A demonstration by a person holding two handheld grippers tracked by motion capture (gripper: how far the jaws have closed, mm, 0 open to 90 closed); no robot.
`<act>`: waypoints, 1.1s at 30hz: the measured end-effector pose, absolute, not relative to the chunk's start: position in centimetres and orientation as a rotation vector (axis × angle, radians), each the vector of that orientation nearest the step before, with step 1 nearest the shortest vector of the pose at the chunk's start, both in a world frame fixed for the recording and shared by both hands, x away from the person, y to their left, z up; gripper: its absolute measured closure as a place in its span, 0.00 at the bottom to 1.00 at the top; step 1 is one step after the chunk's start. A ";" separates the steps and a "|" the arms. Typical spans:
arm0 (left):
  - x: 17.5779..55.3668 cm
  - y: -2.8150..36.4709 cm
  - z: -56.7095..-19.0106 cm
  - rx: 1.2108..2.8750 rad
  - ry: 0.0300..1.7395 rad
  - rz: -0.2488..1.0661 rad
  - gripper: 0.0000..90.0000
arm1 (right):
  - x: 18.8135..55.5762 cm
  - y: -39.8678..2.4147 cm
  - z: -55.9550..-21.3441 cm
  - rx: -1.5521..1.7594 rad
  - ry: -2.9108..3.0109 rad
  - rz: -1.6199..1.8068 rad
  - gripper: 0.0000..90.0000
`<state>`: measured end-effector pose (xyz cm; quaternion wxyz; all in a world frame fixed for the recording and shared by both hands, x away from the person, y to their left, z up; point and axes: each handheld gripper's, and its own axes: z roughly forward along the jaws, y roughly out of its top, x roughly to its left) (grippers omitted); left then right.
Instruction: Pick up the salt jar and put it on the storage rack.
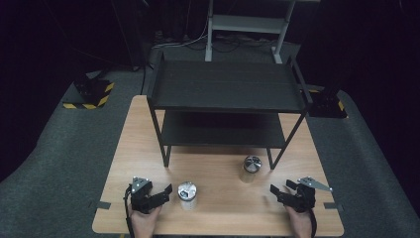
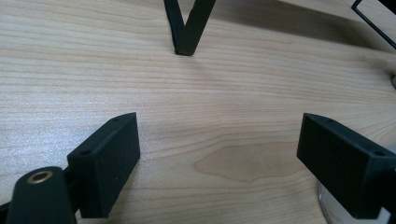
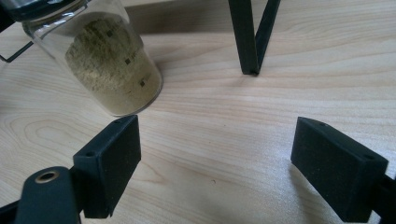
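Glass jars: two small clear jars with shiny metal lids stood on the worktop in front of the rack; the near jar (image 1: 187, 195) sat well forward of the rack's left front leg, the far jar (image 1: 251, 168) just beside its right front leg (image 1: 275, 157).
Contents: the far jar (image 3: 109, 63) held an olive-tan powder filling most of it.
Handling, as a judgement: rigid, smooth and breakable glass, likely light; slick walls and a round body suggested it could twist or slip, and a knock could tip it.
Where to hold, as a judgement: across the straight wall below the lid, pads square to the sides, not on the lid rim.
Writing: a few tiny dark squares showed on the far jar's wall; no words or brand could be read.
Left claw (image 1: 157, 195): spread wide and empty, forward of the rack's left leg (image 2: 186, 28), just left of the near jar.
Right claw (image 1: 280, 191): spread wide and empty, forward of the rack's right leg, near the far jar.
Rack (image 1: 225, 87): black, two shelves, both bare.
Worktop (image 1: 218, 220): pale wood grain.
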<state>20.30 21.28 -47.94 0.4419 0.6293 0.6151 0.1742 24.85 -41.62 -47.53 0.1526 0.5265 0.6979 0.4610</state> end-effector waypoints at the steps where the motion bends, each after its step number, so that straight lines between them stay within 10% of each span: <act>1: 20.3 21.3 -47.9 1.561 1.525 0.432 0.15 | 24.8 -41.6 -47.5 1.504 2.001 1.322 0.17; 33: 20.9 22.0 -47.9 1.596 1.479 0.415 0.12 | 24.9 -40.2 -47.3 1.547 1.941 1.260 0.16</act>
